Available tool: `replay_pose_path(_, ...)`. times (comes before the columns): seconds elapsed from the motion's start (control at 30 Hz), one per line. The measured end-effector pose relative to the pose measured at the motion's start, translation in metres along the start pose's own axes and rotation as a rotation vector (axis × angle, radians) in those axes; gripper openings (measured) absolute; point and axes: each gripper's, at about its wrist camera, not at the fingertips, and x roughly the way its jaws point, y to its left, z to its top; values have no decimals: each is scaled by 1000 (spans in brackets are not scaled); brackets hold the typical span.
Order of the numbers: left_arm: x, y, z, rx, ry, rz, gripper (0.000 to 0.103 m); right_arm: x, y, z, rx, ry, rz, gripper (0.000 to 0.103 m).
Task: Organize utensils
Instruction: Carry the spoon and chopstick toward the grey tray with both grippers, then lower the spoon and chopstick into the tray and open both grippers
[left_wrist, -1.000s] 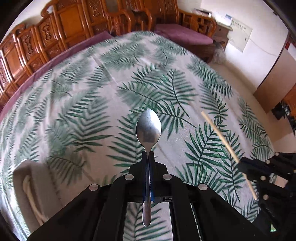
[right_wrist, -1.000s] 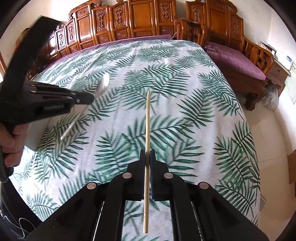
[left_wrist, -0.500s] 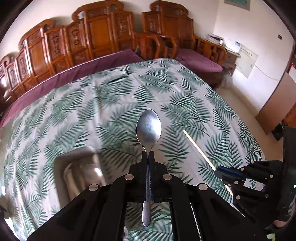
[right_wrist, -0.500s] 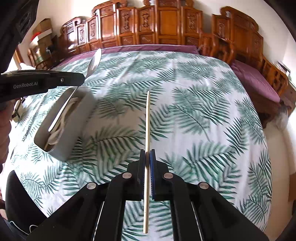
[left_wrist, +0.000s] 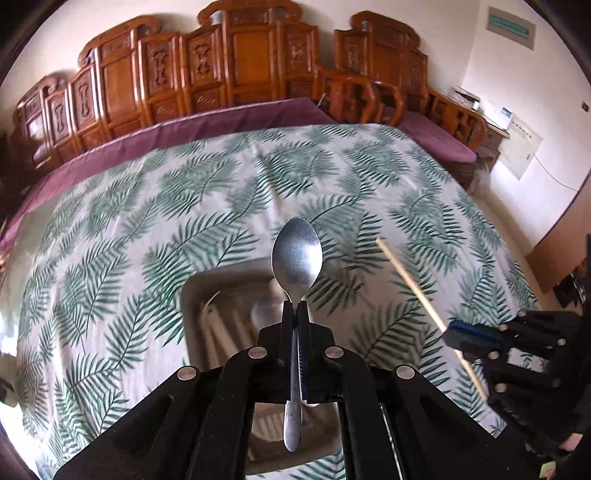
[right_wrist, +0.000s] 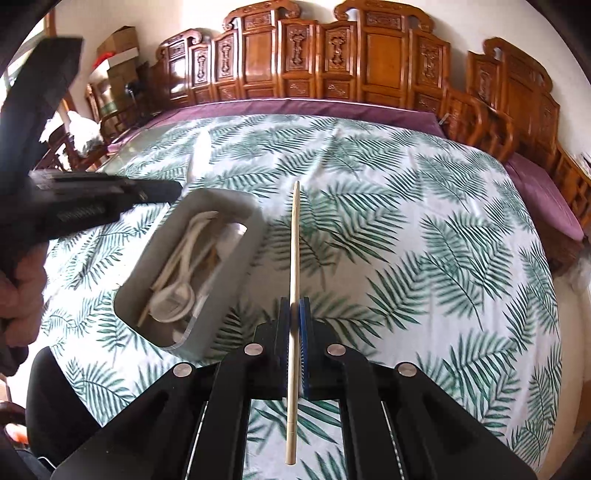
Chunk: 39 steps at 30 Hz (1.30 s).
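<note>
carrying two pieces at once here, so this looks like the back half of the tidy-up rather than the start. left gripper (left_wrist: 295, 308) is clenched on a metal spoon (left_wrist: 296, 256), pinched at the neck with the bowl sticking out ahead of the fingertips and the handle running back between the jaws. right gripper (right_wrist: 294, 308) is clamped on a single wooden chopstick (right_wrist: 294, 243), gripped somewhere around the middle so a long stretch pokes forward and the rest trails back toward the camera

grey storage box (right_wrist: 229, 273) sits on the leaf-print tablecloth (right_wrist: 424, 229), just below and ahead of the left gripper's tips, and off to the left of the right gripper. it already has stuff in it: a white ladle-type spoon, what looks like another white utensil and a couple of thin sticks, can't really tell more than that since it's blurry

as far as i can see the rest of the cloth has nothing loose on it, so my guess is these two are the last ones, or close to it. neither is in the box yet though. spoon looks nearly over the opening, chopstick is further off to the side. what's left is lowering each one in and letting go, probably spoon first
</note>
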Motion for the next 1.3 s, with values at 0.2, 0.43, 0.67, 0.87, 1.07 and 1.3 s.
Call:
replay_pose_path(0.2, 12, 18, -15, -29, 32, 9, 2, 2, 20, 16, -36, -5, 21, 6)
replay_pose_path(0.43, 14, 29, -23, -37, 37, 0, 2, 11, 35, 31, -41, -3, 53, 6)
replay_pose_path(0.67, -2, 48, -33, -75, 11, 14, 2, 28, 52, 41, -36, 14, 94, 6)
replay_pose_path(0.87, -25, 73, -48, -130, -33, 47, 2, 47, 76, 48, -33, 34, 137, 6)
replay_pose_path(1.07, -52, 88, -59, -133, -87, 116, 2, 69, 88, 53, 13, 57, 173, 6)
replay_pose_path(1.3, -72, 93, -60, -130, -129, 126, 3, 90, 96, 52, 49, 85, 169, 6)
